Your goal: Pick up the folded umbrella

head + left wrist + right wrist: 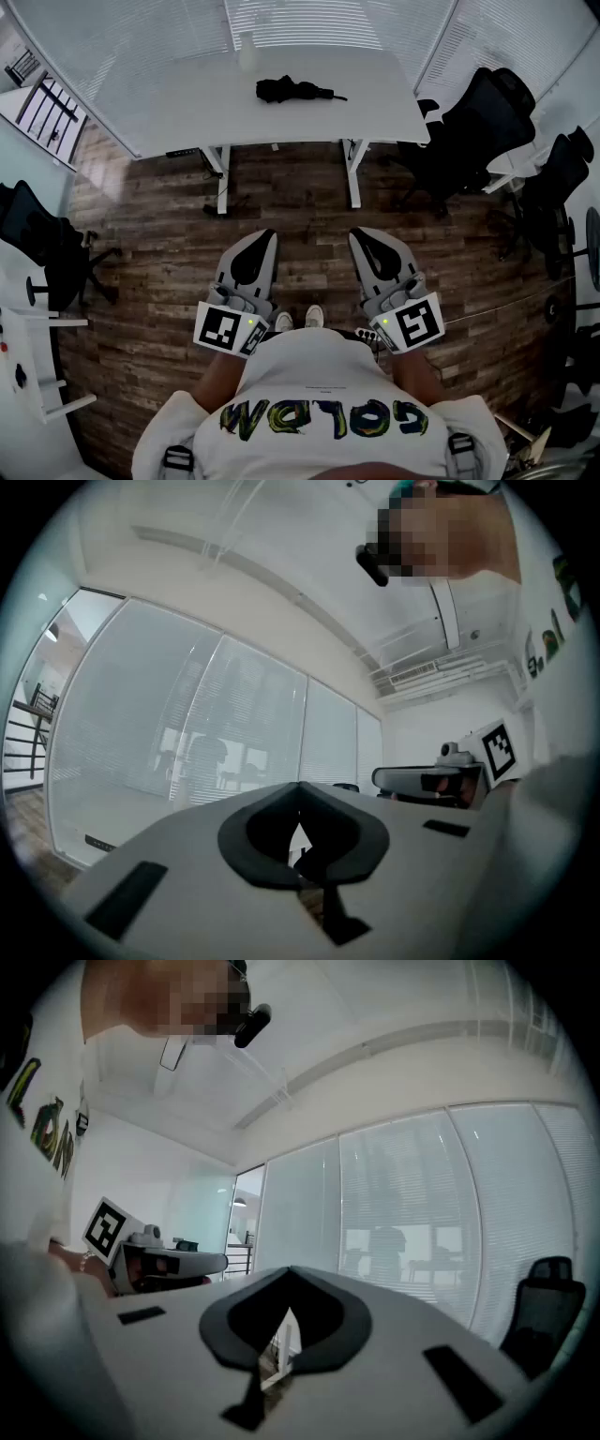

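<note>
The folded black umbrella [291,90] lies on the white table [187,103] far ahead of me, its handle pointing right. Both grippers are held close to my body over the wooden floor, well short of the table. My left gripper [264,236] has its jaws together with nothing between them, and its own view shows the fingertips [300,789] meeting. My right gripper [362,236] is likewise shut and holds nothing, with its tips [289,1272] touching in the right gripper view. Neither gripper view shows the umbrella.
A pale bottle [247,52] stands on the table behind the umbrella. Black office chairs [487,122] crowd the right side and another chair [37,246] sits at the left. Table legs [221,178] stand ahead. Blind-covered glass walls [300,19] close off the back.
</note>
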`<state>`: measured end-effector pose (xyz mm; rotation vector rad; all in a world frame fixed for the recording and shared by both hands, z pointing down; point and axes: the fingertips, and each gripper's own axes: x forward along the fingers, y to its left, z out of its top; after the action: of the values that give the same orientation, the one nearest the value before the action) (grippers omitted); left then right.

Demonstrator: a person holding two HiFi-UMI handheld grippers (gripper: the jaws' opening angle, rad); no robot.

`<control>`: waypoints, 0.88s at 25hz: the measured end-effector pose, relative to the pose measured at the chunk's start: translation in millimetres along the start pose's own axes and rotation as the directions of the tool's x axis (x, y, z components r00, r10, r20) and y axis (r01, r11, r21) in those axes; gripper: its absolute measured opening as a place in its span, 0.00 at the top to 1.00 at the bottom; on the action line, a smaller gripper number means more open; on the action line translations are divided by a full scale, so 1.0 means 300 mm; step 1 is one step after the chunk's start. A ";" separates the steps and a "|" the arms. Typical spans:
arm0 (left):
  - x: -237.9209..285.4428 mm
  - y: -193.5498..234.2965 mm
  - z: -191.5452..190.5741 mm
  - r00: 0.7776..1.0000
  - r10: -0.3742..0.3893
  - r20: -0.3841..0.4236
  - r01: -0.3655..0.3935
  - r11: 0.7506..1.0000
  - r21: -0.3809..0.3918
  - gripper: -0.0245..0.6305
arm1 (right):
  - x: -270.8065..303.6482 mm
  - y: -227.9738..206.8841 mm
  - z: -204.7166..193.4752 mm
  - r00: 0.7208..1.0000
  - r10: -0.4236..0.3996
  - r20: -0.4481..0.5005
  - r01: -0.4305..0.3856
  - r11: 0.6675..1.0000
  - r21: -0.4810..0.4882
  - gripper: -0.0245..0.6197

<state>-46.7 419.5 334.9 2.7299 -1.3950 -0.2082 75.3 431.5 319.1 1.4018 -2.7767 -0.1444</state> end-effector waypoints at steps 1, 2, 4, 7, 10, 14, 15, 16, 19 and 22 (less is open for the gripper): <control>0.008 -0.009 -0.002 1.000 -0.001 0.000 0.001 1.000 0.001 0.95 | -0.006 -0.012 0.000 1.000 -0.002 0.003 0.002 1.000 -0.002 0.95; 0.016 -0.017 -0.005 1.000 -0.001 0.000 0.001 1.000 0.002 0.95 | -0.013 -0.026 -0.001 1.000 -0.005 0.005 0.005 1.000 -0.004 0.95; 0.036 -0.035 -0.015 1.000 0.002 0.000 -0.002 1.000 0.003 0.95 | -0.025 -0.056 -0.007 1.000 -0.012 0.010 0.013 1.000 -0.004 0.95; 0.068 -0.059 -0.038 1.000 0.012 -0.001 -0.012 1.000 -0.002 0.95 | -0.041 -0.099 -0.035 1.000 -0.007 0.002 0.007 1.000 -0.001 0.95; 0.093 -0.075 -0.063 1.000 0.020 -0.009 -0.021 1.000 -0.018 0.95 | -0.049 -0.136 -0.063 1.000 -0.006 -0.010 0.006 1.000 0.014 0.95; 0.122 -0.073 -0.088 0.999 0.026 -0.023 -0.027 0.999 -0.025 0.95 | -0.037 -0.165 -0.086 1.000 0.004 -0.022 -0.004 0.999 0.033 0.95; 0.132 -0.065 -0.092 0.999 0.028 -0.025 -0.029 0.999 -0.028 0.95 | -0.028 -0.172 -0.090 1.000 0.006 -0.025 -0.005 0.999 0.032 0.95; 0.143 -0.054 -0.094 0.999 0.030 -0.026 -0.031 0.999 -0.032 0.95 | -0.016 -0.180 -0.092 1.000 0.006 -0.028 -0.005 1.000 0.030 0.95; 0.185 -0.020 -0.094 0.999 0.029 -0.026 -0.030 0.999 -0.035 0.95 | 0.031 -0.206 -0.092 1.000 0.004 -0.027 -0.003 0.999 0.032 0.95; 0.229 0.030 -0.093 0.999 0.027 -0.023 -0.028 0.999 -0.036 0.95 | 0.094 -0.225 -0.102 0.999 0.010 -0.032 -0.009 0.999 0.032 0.95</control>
<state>-9.7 358.6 357.6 2.6741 -1.4076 -0.1993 114.6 366.8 342.6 1.3843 -2.7711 -0.0775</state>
